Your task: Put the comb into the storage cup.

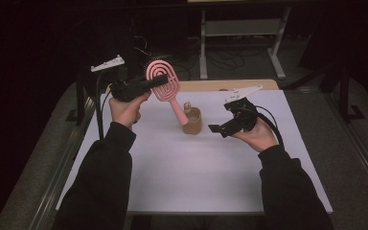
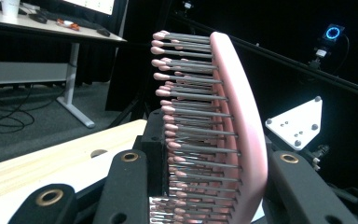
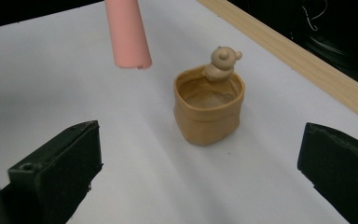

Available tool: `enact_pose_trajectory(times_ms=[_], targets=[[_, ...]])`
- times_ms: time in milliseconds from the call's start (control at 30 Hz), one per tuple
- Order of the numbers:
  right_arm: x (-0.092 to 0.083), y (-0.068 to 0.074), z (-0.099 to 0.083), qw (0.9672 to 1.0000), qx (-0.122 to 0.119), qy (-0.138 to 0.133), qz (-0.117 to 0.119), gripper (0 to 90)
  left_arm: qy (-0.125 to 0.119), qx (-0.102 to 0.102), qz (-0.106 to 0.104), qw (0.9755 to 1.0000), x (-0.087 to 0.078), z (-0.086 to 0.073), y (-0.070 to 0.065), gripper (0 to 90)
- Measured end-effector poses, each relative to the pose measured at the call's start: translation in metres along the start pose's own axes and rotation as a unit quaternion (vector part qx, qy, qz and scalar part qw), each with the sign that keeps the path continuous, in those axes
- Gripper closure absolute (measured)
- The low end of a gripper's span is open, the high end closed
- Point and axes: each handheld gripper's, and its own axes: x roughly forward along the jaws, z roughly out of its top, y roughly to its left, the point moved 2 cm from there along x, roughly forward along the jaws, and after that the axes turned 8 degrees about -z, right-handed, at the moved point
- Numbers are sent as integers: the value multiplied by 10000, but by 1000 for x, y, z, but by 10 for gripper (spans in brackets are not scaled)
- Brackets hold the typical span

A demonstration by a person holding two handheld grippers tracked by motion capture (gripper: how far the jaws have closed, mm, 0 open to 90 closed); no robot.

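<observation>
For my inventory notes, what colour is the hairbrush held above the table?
Pink hairbrush, with grey pink-tipped bristles; clearest in the left gripper view.

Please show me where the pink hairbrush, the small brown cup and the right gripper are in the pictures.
pink hairbrush (image 1: 160, 79), high view, on the looped head.
brown cup (image 3: 208, 119), right gripper view, on the front wall.
right gripper (image 1: 219, 130), high view, between the two jaw tips.
</observation>
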Motion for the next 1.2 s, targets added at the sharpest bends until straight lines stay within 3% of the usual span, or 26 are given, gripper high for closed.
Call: enact_pose_trajectory(times_ms=[267, 467, 700, 1200], targets=[[-12, -13, -24, 9995, 317, -63, -53, 0, -50, 56, 40, 10000, 1, 4, 4, 632], [-19, -17, -38, 9991, 412, -40, -74, 0, -105, 121, 62, 9999, 3, 11, 7, 633], [-25, -18, -54, 9985, 541, -80, -77, 0, -180, 301, -17, 9994, 6, 26, 6, 633], [-38, -20, -87, 9955, 914, -237, -88, 0, -262, 703, 153, 9971, 16, 39, 10, 633]])
